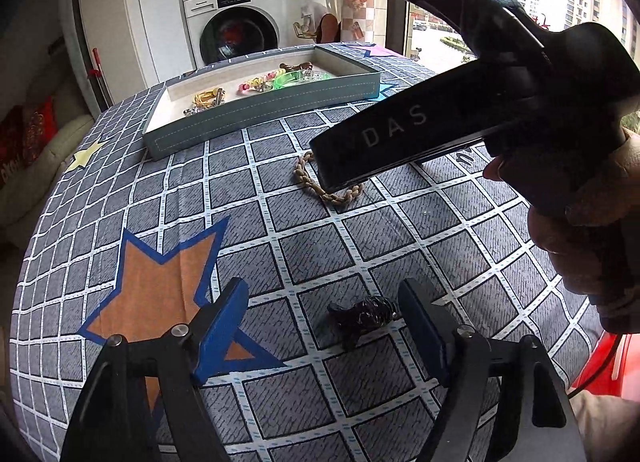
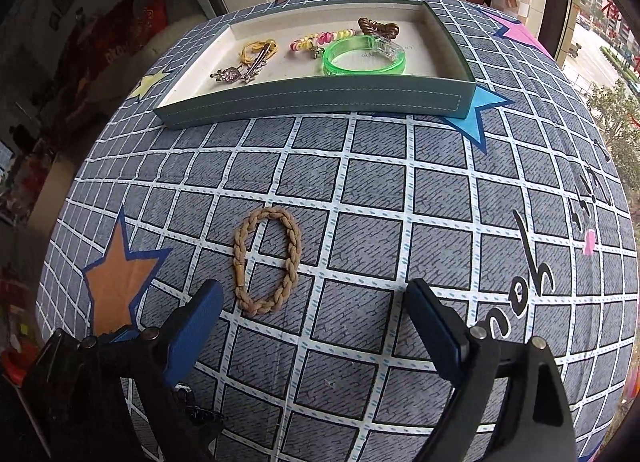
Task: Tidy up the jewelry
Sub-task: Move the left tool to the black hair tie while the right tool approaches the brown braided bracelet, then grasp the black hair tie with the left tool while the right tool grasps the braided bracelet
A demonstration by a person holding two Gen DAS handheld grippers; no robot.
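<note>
The left gripper (image 1: 324,326) stood open around a dark glossy hair clip (image 1: 362,316), untouched. The right gripper (image 2: 314,326) gaped beside a tan braided cord loop (image 2: 267,261) on open grey checked cloth (image 2: 400,190), well short of the grey-green tray's (image 2: 320,100) near edge.

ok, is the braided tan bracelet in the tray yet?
No, the braided tan bracelet lies on the checked cloth, in front of the tray.

Tan braided bracelet (image 2: 267,260) flat before filled tray (image 2: 320,99)

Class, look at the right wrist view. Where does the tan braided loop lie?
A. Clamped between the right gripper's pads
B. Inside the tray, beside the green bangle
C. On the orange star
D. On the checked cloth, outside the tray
D: the tan braided loop lies flat on the checked cloth, nearer than the tray and ahead of the open right gripper.
</note>
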